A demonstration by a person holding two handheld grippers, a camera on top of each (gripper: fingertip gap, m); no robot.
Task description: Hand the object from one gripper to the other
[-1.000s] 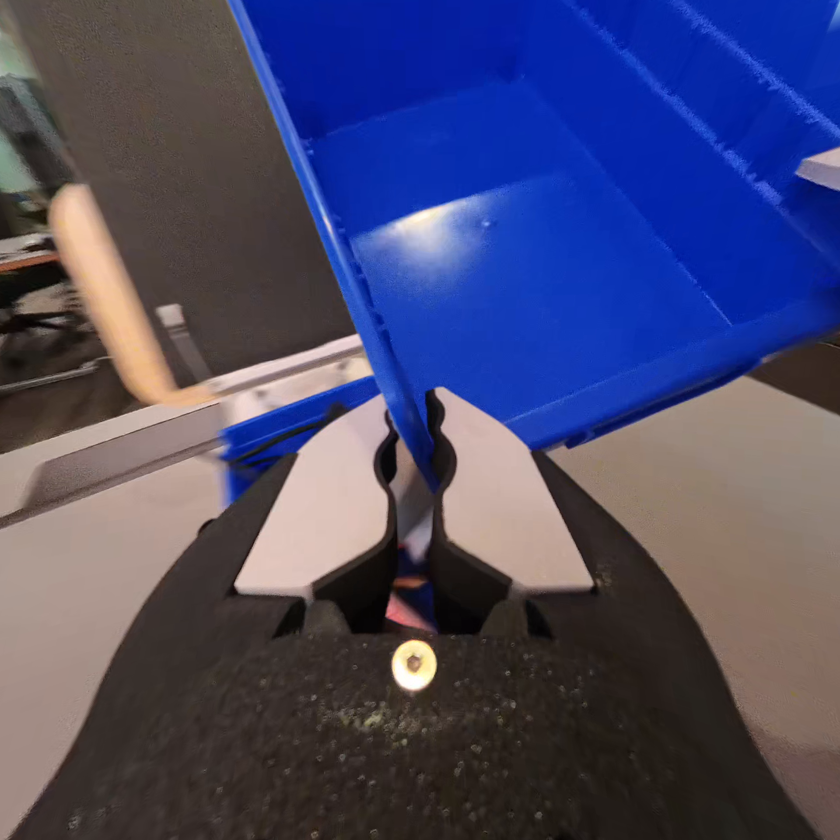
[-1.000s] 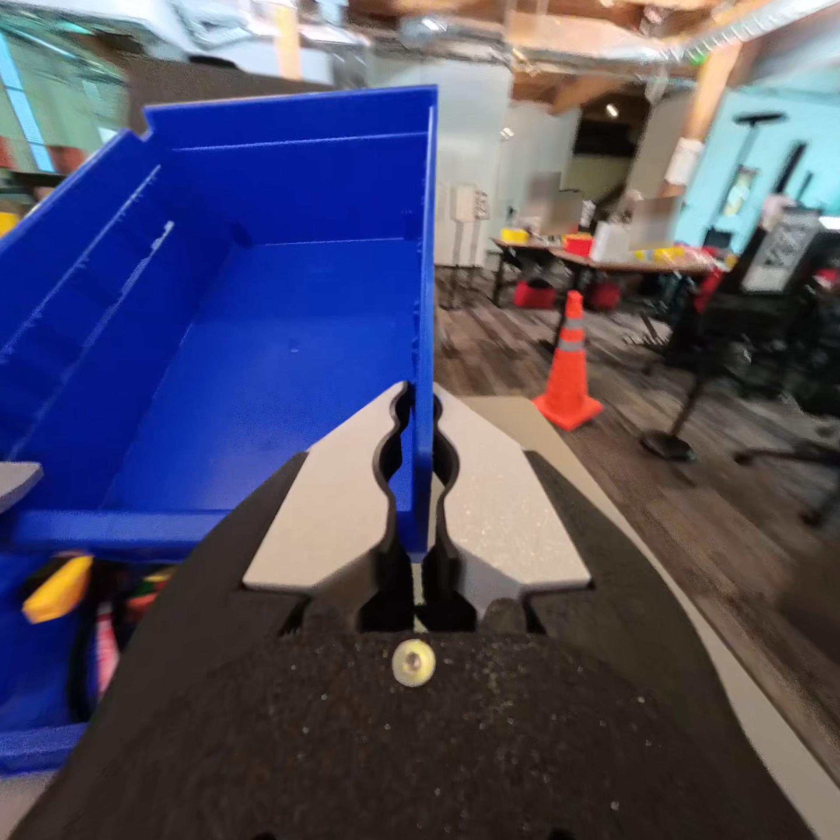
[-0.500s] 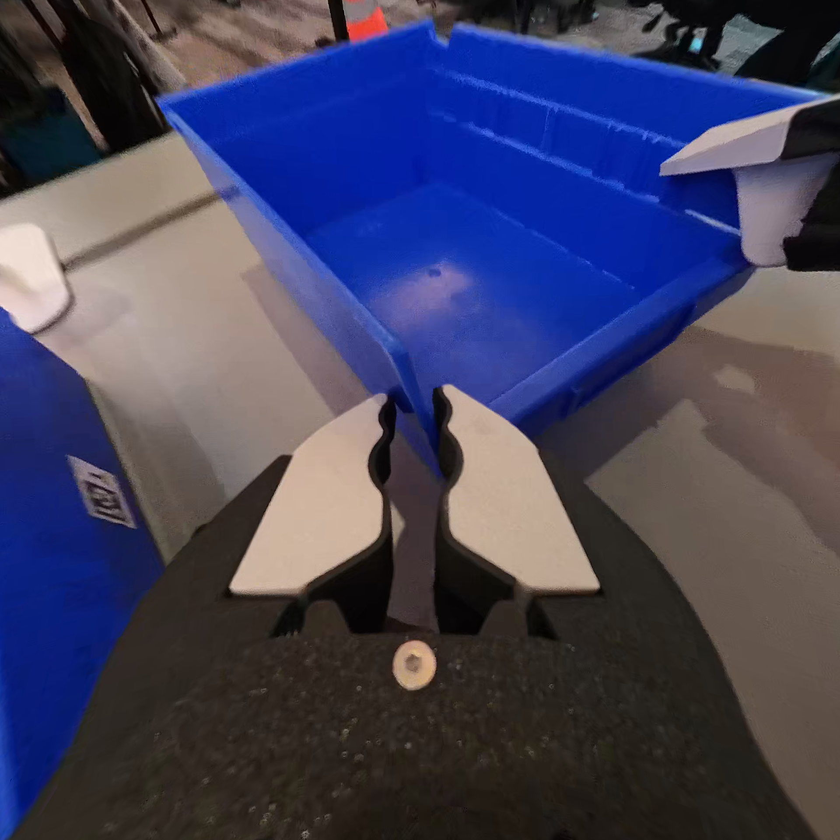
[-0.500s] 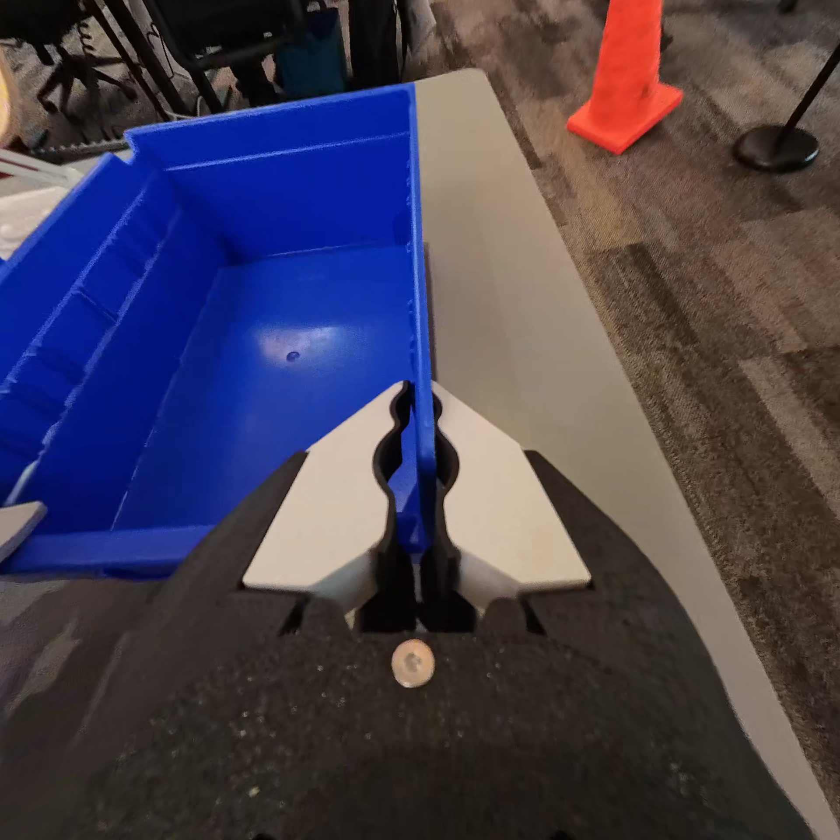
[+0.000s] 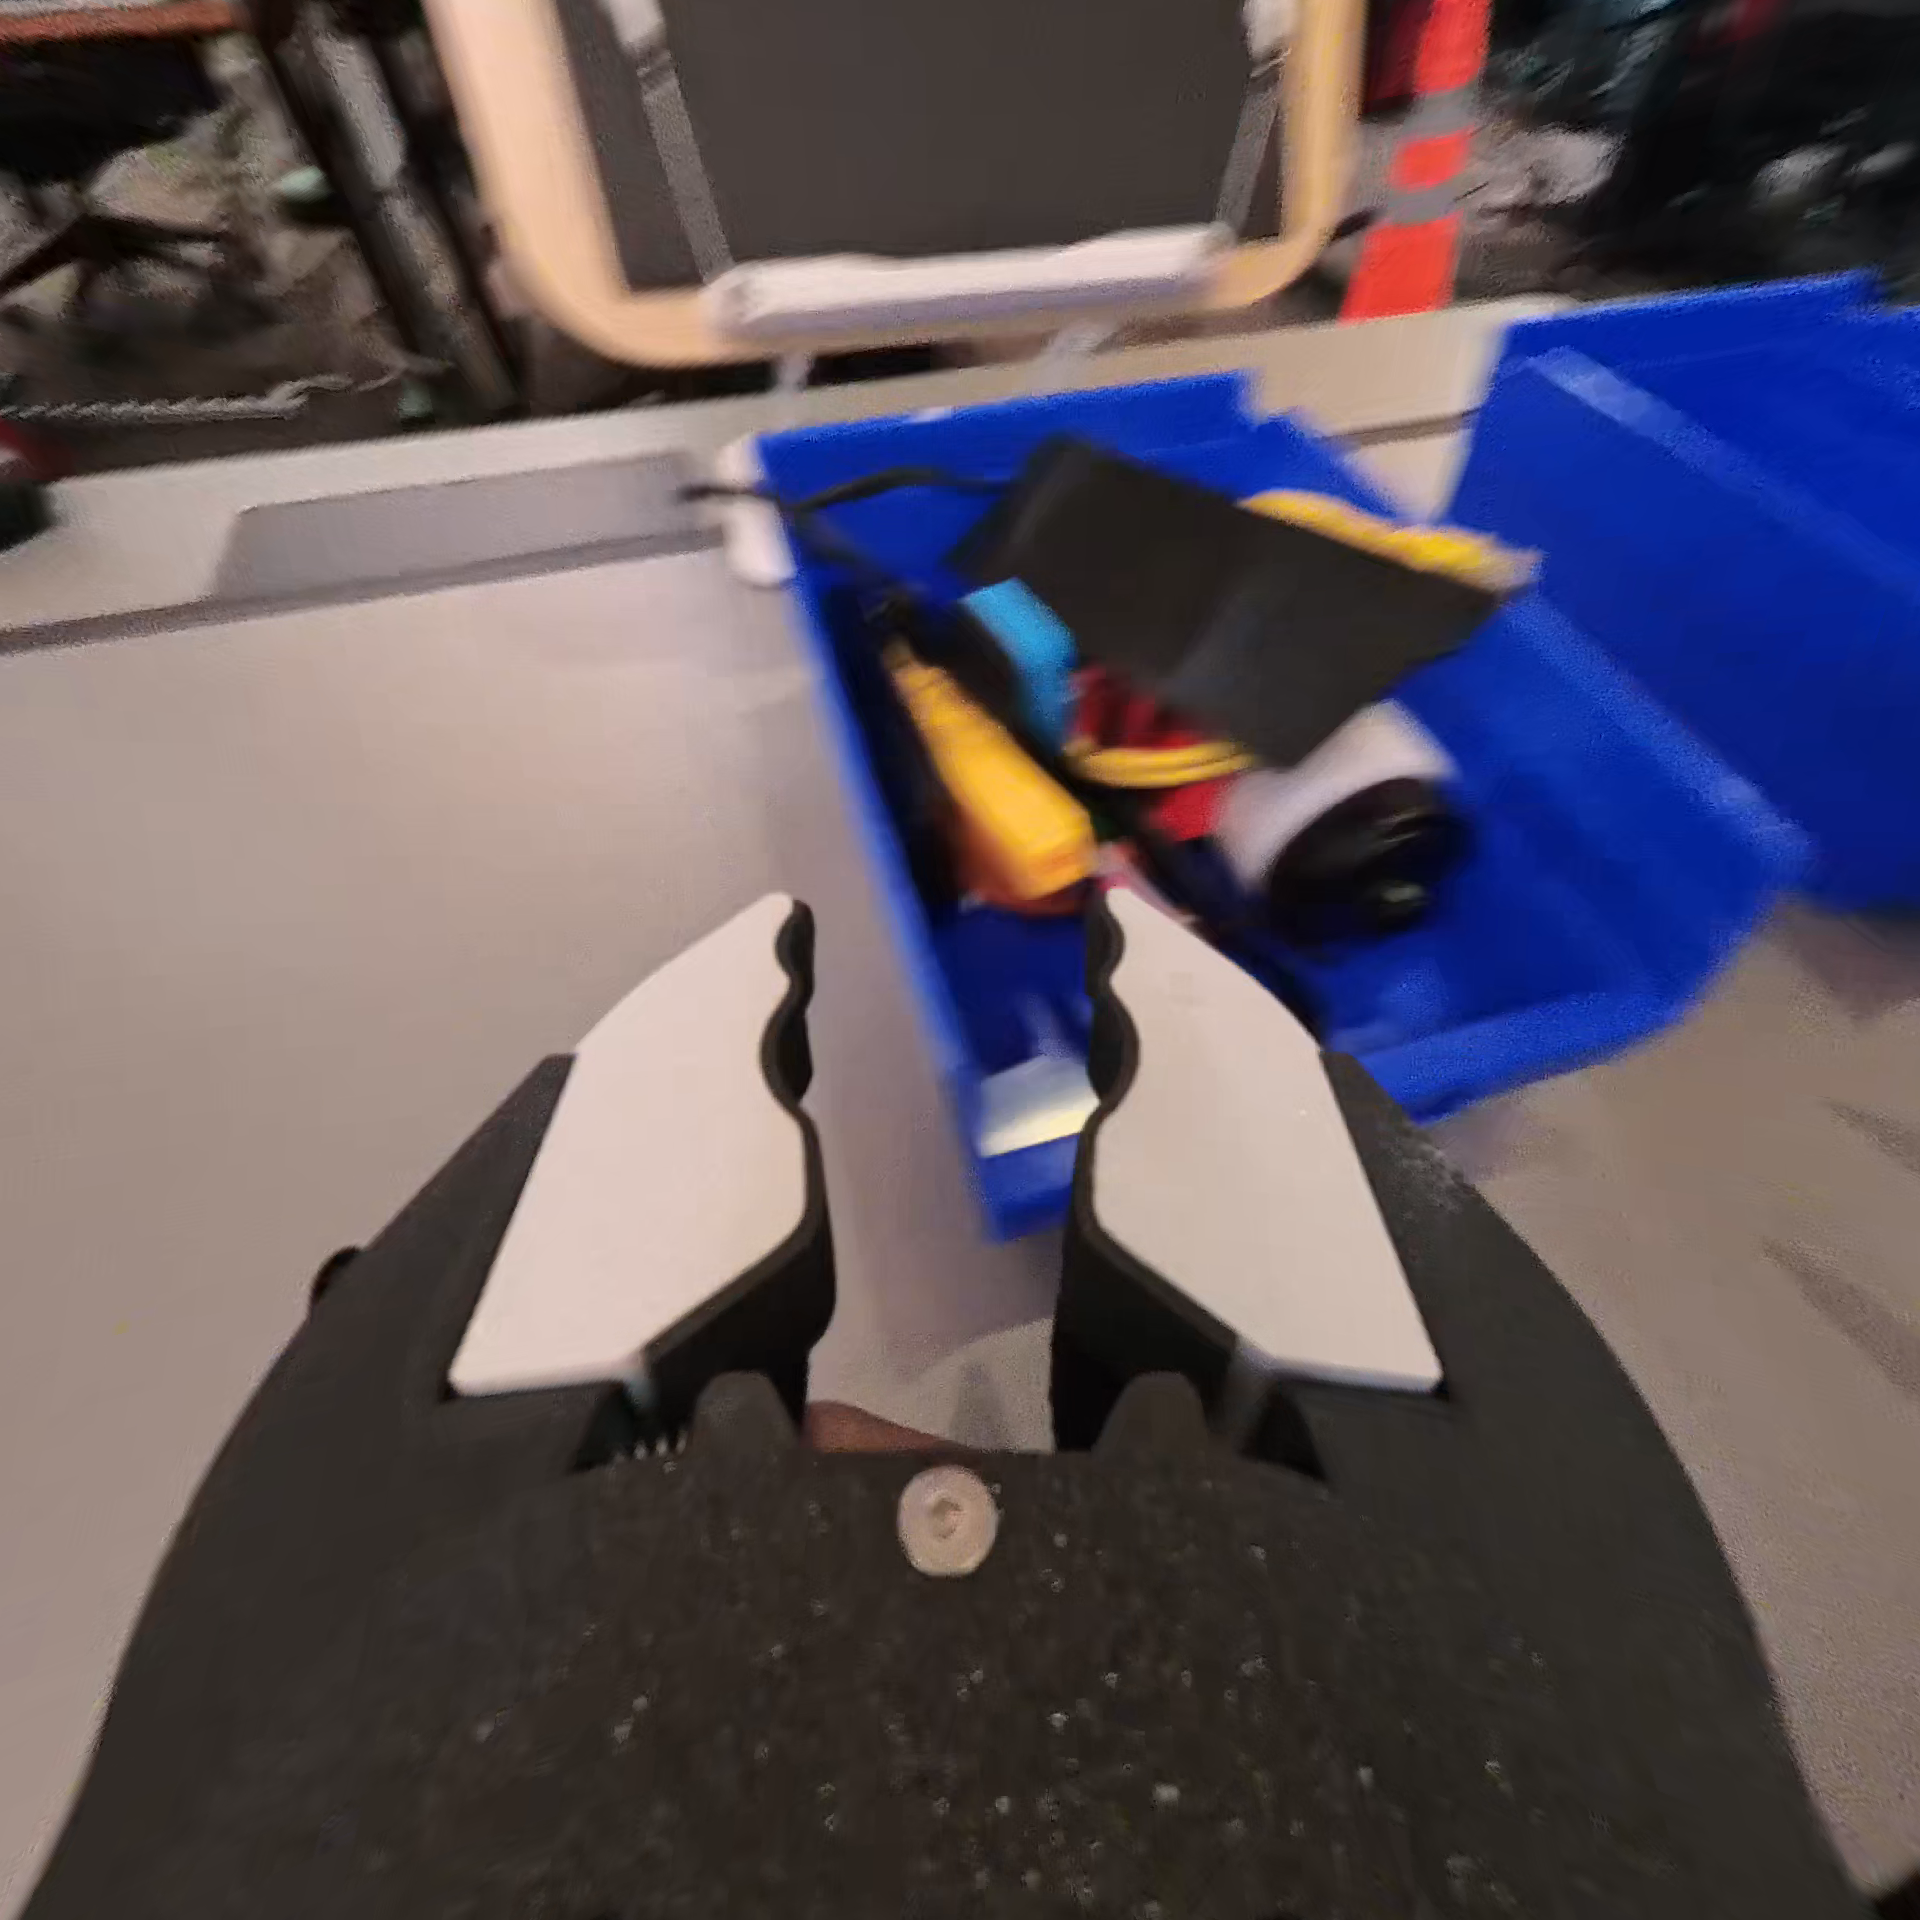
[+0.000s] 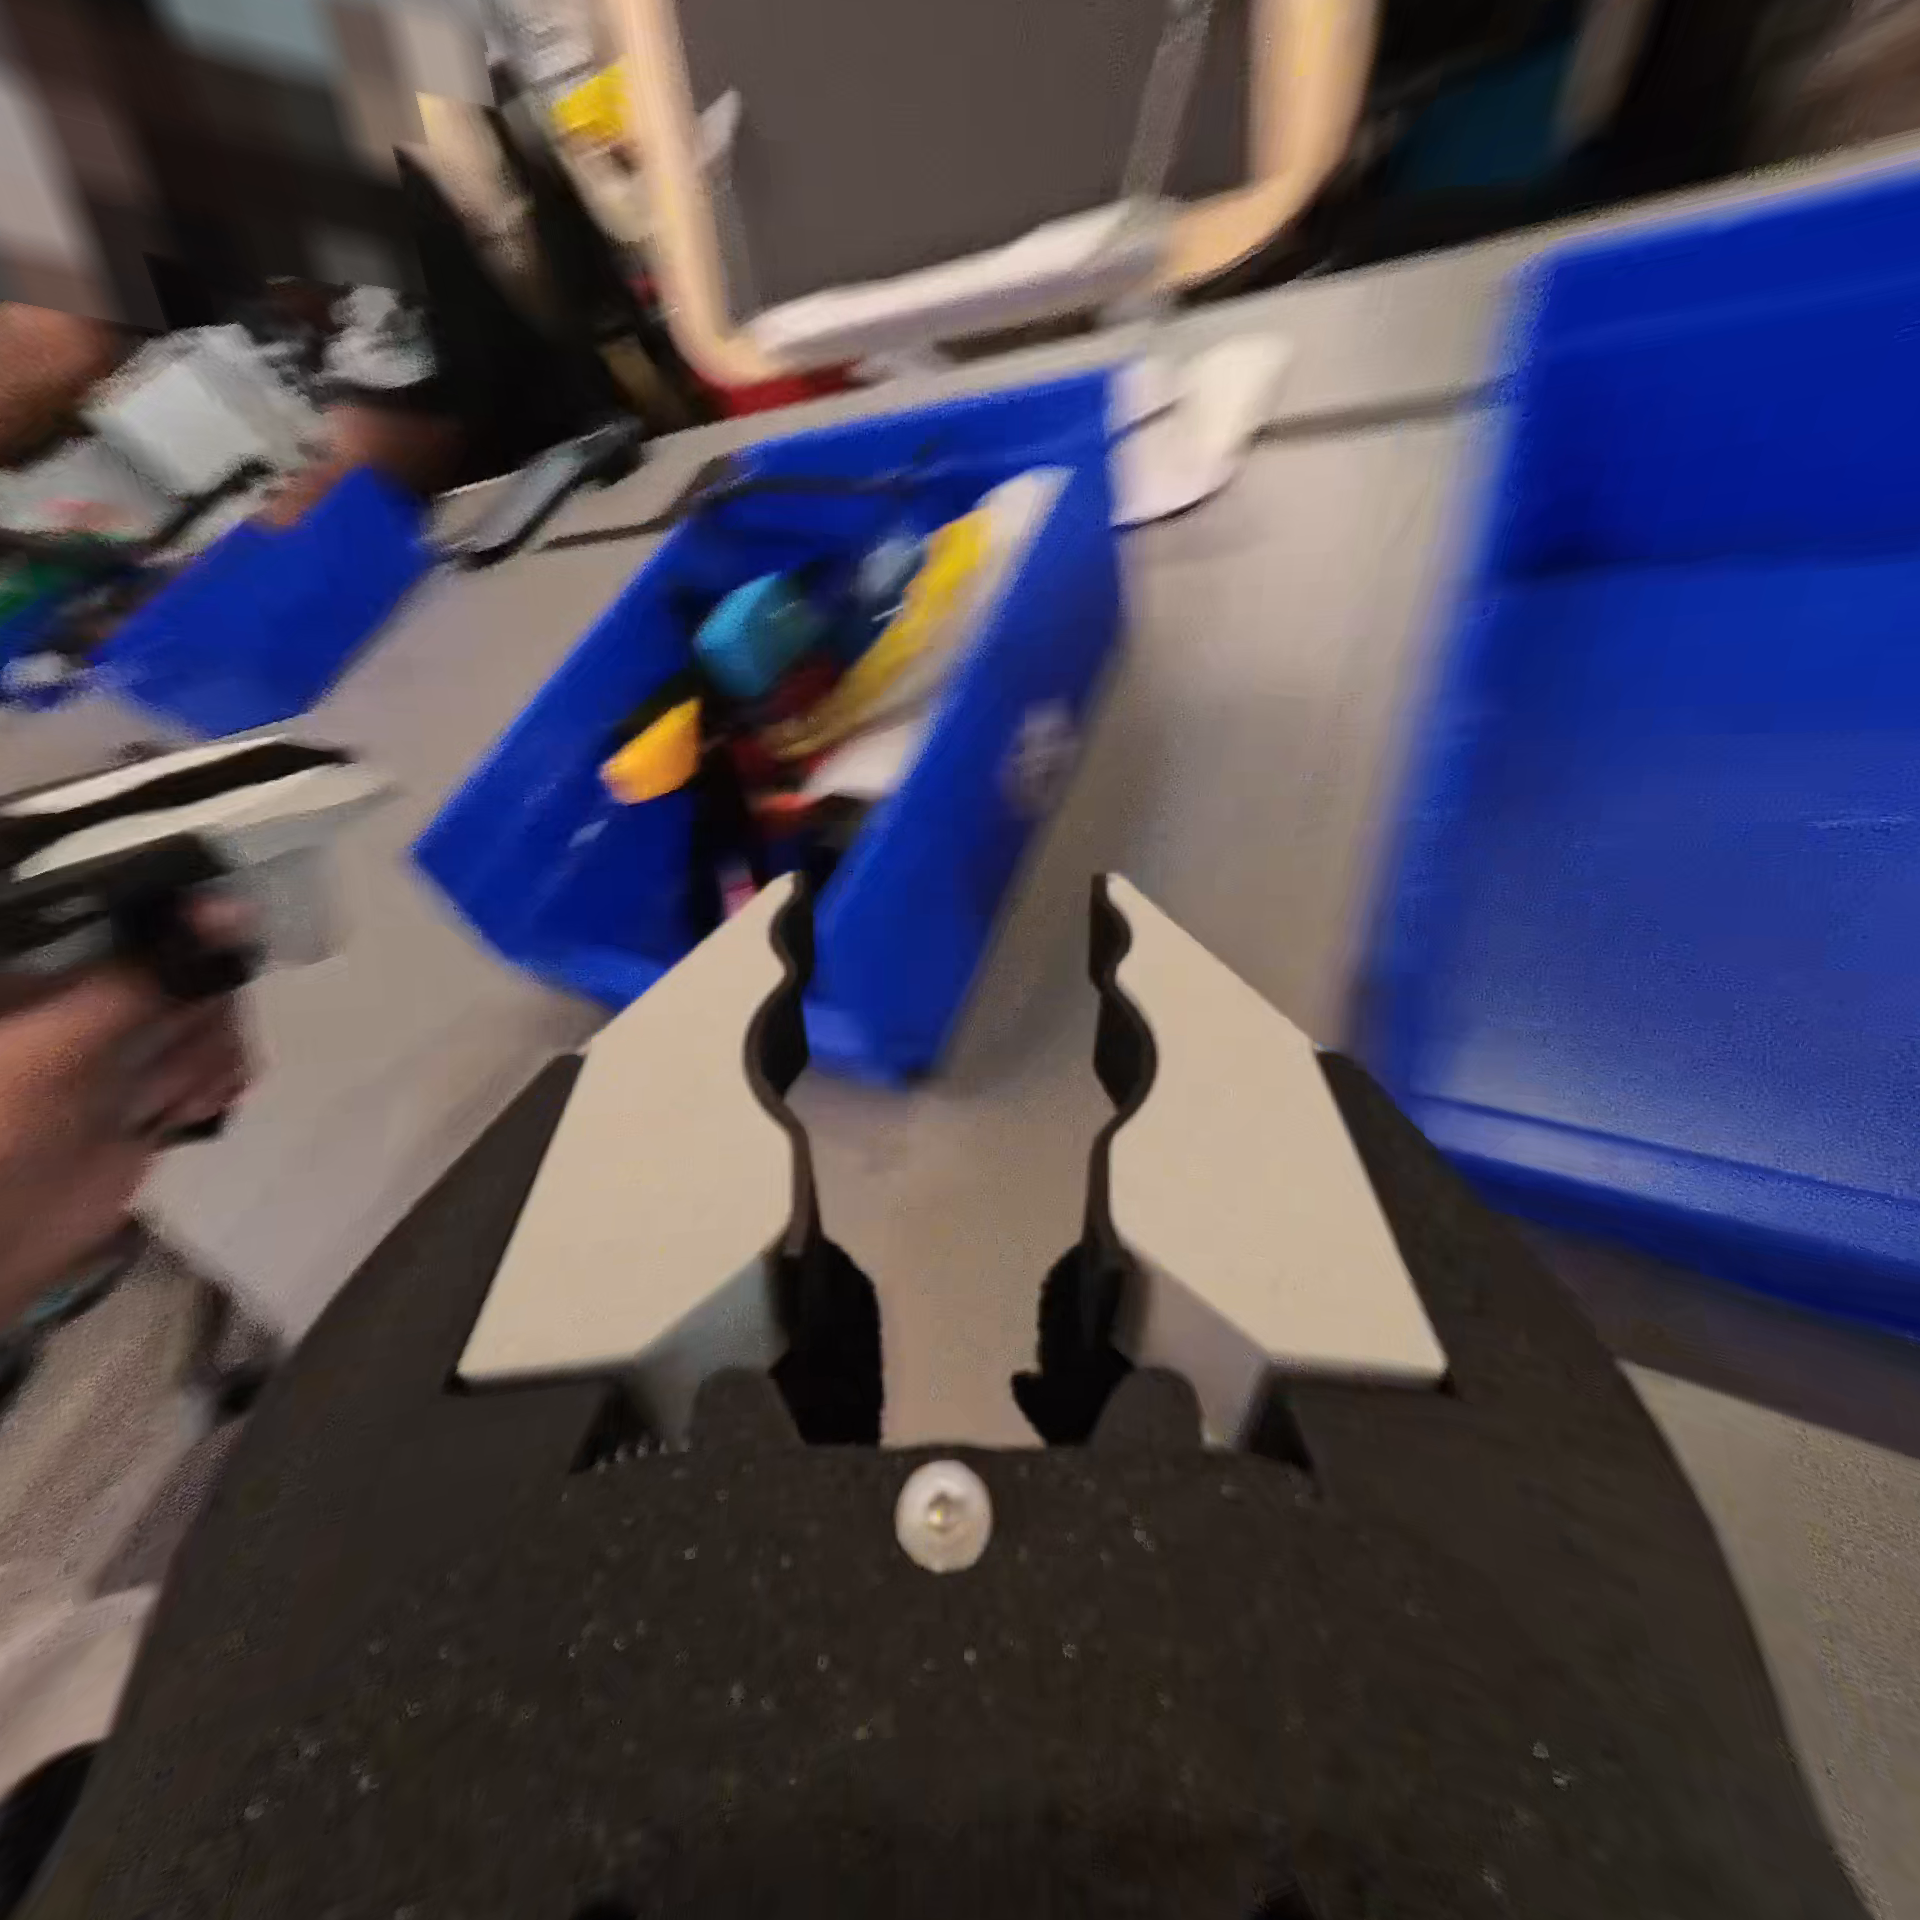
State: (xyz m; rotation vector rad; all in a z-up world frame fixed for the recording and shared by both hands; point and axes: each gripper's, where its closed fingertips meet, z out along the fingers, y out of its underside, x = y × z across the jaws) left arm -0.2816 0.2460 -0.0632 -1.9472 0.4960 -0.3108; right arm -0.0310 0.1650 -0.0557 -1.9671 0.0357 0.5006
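**Both tongs let go of the empty bin**

A second ago each of my tongs was pinched on a wall of the empty blue bin [image 6: 1683,831]; that bin now sits on the grey table [image 5: 364,883], and I hold nothing. My left gripper [image 5: 945,935] has its jaws spread with only the tabletop and a bin corner showing between them. My right gripper [image 6: 945,914] is spread as wide, with bare table in the gap.

The empty bin lies to the right in both views, just beside the full blue bin [image 5: 883,790], with a strip of table between them in the right wrist view. The full bin holds a jumble: a black flat case [image 5: 1226,613] lying on top, a yellow block [image 5: 997,810], a light blue piece [image 5: 1029,644] and a white roll with a dark end [image 5: 1340,821]. My left tongs hang just short of its near corner; my right tongs point at its near end from the other side.

In the right wrist view, far left and heavily blurred, my left gripper shows in a hand [image 6: 94,1060]. A third blue bin [image 6: 270,613] stands farther back on the left. Beyond the table edge is a chair with a pale wooden frame [image 5: 540,260].
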